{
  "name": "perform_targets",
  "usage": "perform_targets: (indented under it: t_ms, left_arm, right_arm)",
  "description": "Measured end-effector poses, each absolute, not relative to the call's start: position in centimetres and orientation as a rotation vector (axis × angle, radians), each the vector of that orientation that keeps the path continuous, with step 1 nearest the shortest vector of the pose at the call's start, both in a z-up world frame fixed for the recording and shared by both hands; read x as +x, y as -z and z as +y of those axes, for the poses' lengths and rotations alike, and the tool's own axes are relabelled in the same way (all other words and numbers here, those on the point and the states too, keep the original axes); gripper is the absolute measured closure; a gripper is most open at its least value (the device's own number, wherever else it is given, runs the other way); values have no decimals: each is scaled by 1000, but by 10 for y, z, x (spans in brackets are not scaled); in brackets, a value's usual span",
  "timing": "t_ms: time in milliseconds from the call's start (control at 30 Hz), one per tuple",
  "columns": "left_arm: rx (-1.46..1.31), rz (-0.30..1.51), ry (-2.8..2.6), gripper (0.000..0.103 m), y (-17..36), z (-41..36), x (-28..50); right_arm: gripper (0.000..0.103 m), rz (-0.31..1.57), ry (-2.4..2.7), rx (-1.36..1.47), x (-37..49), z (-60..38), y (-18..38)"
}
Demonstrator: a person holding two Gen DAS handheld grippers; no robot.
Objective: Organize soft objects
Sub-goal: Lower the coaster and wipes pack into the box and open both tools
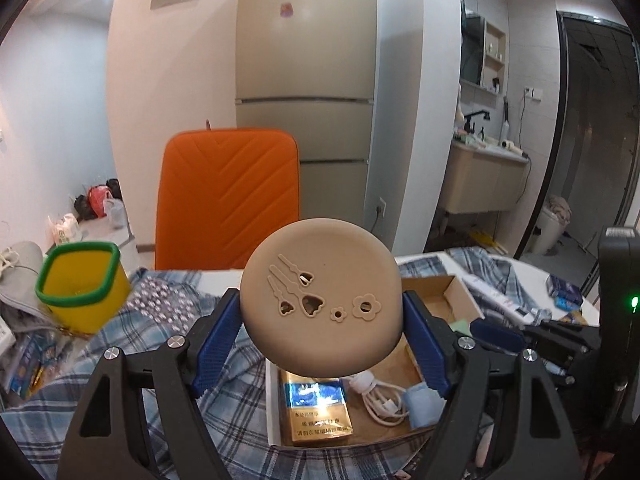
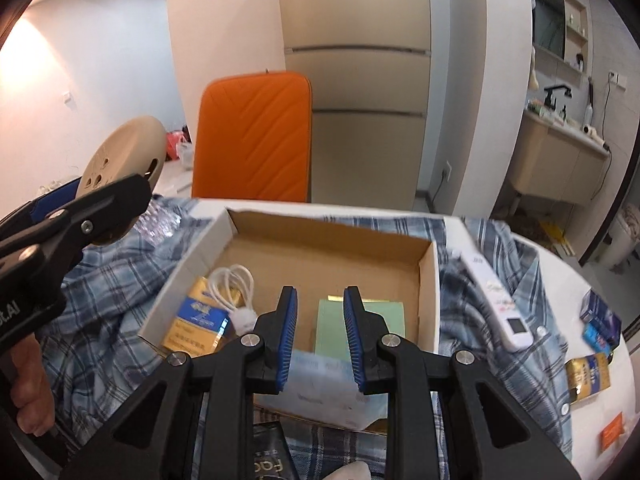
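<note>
Jaws on my left gripper [image 1: 322, 320] pinch the beige round silicone pad [image 1: 320, 300] above the cardboard box [image 2: 426, 280], right gripper [image 2: 320, 340] clamps a light-blue packet [image 2: 320, 376] at the box's near edge, so either could slip and miss.

White table [image 2: 592, 280] with a round edge, blue checked shirt [image 2: 520, 280] spread over it, open cardboard box [image 2: 426, 280] on the shirt, white remote [image 2: 496, 300] on the shirt, small blue boxes [image 2: 600, 320] near the edge
</note>
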State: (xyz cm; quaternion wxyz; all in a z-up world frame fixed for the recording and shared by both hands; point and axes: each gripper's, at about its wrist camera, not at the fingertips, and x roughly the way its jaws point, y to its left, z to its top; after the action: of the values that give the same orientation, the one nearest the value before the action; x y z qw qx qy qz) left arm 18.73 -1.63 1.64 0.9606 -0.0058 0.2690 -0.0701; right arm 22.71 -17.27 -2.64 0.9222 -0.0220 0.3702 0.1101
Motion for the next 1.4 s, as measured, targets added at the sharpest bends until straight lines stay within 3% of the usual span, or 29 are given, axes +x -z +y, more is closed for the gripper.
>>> perform_targets:
  t_ms: [467,600,733,1067,1400]
  left_arm:
    - [28,669,182,25,17,-35,205]
    - [32,678,181,20,20,-37,207]
    - [27,623,167,1,15,-35,201]
    - [9,579,199,1,-7,-35,187]
    - [20,364,166,1,-54,-38,140]
  right_arm:
    - [77,814,-162,-30,243,-193,47]
    - [77,817,-154,-22,244,-197,46]
    - [77,816,-145,-22,245,-200,46]
    - [74,795,-138,-27,241,-203,38]
    - [74,712,-142,-23,217,-205,3]
